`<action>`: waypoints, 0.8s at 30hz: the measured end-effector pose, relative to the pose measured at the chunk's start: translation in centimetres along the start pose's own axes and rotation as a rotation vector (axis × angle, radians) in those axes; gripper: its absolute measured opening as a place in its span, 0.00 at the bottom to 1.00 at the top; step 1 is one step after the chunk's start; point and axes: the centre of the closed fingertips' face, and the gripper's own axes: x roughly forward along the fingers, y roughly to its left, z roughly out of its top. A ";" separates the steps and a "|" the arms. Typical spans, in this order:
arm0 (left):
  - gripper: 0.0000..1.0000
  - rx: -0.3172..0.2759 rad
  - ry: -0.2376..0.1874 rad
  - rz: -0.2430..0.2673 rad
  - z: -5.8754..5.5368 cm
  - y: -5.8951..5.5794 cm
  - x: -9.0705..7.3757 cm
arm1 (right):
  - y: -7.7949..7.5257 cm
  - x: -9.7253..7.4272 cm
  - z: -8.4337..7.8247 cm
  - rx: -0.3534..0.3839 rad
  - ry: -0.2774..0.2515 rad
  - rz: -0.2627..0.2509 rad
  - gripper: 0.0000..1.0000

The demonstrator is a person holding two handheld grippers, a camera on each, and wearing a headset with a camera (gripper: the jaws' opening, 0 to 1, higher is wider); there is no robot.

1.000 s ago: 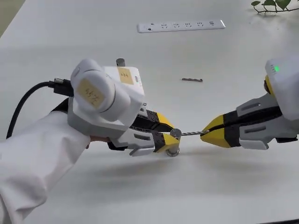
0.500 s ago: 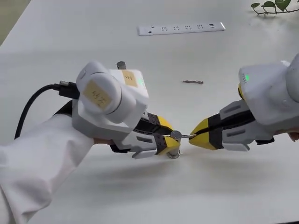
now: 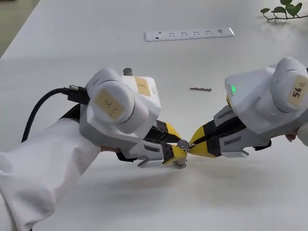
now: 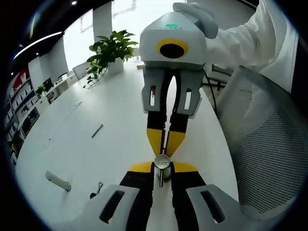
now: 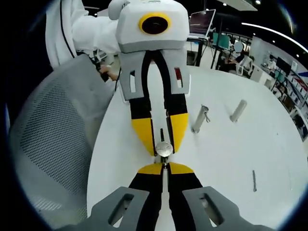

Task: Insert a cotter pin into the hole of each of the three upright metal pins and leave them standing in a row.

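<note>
My left gripper (image 3: 175, 150) is shut on an upright metal pin (image 3: 182, 144) with a round head, holding it on the white table. From the right, my right gripper (image 3: 192, 146) is shut on a thin cotter pin, its yellow tips almost touching the pin's head. In the left gripper view the cotter pin (image 4: 160, 177) pokes through toward my left gripper (image 4: 162, 167), just under the pin's head (image 4: 162, 161). The right gripper view has my right gripper (image 5: 164, 168) closed right against that head (image 5: 164, 148). Two more metal pins (image 5: 199, 119) (image 5: 238, 110) stand further back, the nearer one carrying a cotter pin.
A loose cotter pin (image 3: 200, 89) lies on the table (image 3: 144, 202) behind the grippers. A white power strip (image 3: 189, 34) sits at the far edge, with a plant (image 3: 284, 8) at the far right. A mesh office chair (image 5: 48, 144) stands beside the table.
My right gripper has moved left to the held pin, and the exposed length of cotter pin between them has shrunk to almost nothing. The left gripper keeps its hold.
</note>
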 end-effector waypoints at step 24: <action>0.62 -0.255 -0.179 0.085 -2.2 -2.0 -4.2 | 0.2 -0.7 1.3 0.146 -0.115 -0.058 0.23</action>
